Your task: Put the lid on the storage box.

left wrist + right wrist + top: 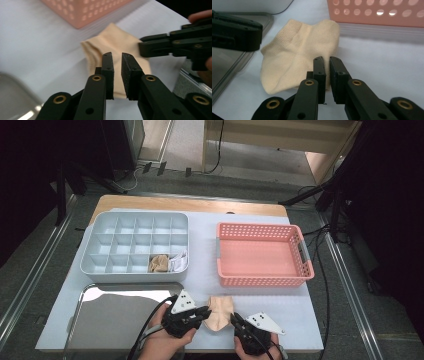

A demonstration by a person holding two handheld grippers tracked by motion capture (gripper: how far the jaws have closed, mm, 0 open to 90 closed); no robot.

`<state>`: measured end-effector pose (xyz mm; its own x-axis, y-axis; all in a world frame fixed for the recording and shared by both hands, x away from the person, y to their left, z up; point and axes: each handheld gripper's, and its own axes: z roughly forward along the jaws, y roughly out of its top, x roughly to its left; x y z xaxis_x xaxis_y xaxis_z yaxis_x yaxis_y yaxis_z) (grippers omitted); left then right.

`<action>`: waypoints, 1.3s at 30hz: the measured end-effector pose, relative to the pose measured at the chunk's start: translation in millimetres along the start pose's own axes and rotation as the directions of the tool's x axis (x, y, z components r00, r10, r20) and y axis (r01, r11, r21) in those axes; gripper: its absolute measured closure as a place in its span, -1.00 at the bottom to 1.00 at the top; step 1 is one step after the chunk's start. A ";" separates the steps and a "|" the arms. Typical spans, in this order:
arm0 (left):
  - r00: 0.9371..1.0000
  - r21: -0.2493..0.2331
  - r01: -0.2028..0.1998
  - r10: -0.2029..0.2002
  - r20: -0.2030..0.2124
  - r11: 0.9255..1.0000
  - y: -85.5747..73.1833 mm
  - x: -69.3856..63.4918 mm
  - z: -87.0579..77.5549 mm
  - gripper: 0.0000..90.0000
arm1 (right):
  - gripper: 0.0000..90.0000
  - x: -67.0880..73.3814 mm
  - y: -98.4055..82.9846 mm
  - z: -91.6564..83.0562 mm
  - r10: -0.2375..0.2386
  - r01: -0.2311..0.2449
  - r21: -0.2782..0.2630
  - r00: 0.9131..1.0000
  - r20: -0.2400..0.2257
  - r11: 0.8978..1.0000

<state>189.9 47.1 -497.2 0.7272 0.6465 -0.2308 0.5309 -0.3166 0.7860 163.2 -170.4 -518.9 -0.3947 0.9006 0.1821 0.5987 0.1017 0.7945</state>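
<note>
Lying flat on the white table (300,320), near the front edge, just in front of the pink basket (262,254) and right of the steel tray (100,315): a beige sock (220,311). Pinching the left edge of the sock, jaws almost together: left tongs (206,312). Pinching the right edge, jaws nearly pressed together with a fold of fabric between them: right tongs (234,319); sitting farther back on the left, a grey divided box (134,246) holding another sock (159,263) in one front compartment.
</note>
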 end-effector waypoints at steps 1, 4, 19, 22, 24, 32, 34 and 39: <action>1.000 0.013 -0.010 0.010 0.001 1.000 0.1 -3.1 4.5 0.86 | 0.86 0.4 0.4 -0.2 0.002 -0.002 -0.002 1.000 -0.001 1.000; 1.000 0.059 -0.001 0.002 -0.010 0.998 -0.1 -4.5 18.6 0.90 | 0.86 1.2 1.7 -2.7 0.004 -0.004 -0.012 1.000 -0.011 1.000; 0.999 0.118 0.042 -0.042 -0.004 0.992 -1.8 3.7 32.2 0.90 | 0.92 26.6 12.2 -8.2 -0.031 0.020 -0.080 0.990 -0.138 0.997; 0.999 0.089 0.049 -0.050 0.007 0.995 -3.0 13.5 15.8 0.73 | 0.92 28.8 12.3 -5.9 -0.027 0.016 -0.092 0.993 -0.114 0.996; 0.997 0.067 0.073 -0.073 0.003 0.995 -4.7 23.5 2.7 0.68 | 0.91 31.2 11.4 -3.3 -0.031 0.021 -0.087 0.993 -0.115 0.996; 0.985 -0.012 0.172 -0.171 0.016 0.985 -2.8 45.9 -18.5 0.65 | 0.88 52.0 2.8 20.5 -0.110 0.106 -0.041 0.989 -0.103 0.994; 0.985 -0.016 0.171 -0.170 0.040 0.985 0.3 43.0 -16.9 0.61 | 0.88 55.6 -1.3 27.1 -0.138 0.137 -0.027 0.987 -0.084 0.990; 0.985 0.023 0.165 -0.165 0.039 0.986 5.1 34.9 0.1 0.52 | 0.82 61.0 -4.5 28.9 -0.170 0.168 -0.030 0.983 -0.067 0.985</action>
<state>218.0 67.9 -501.4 0.6460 0.6621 -0.3799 0.6532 -0.2219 0.7239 156.6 -103.7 -528.1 -0.5367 0.8397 0.0830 0.5022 0.2389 0.8311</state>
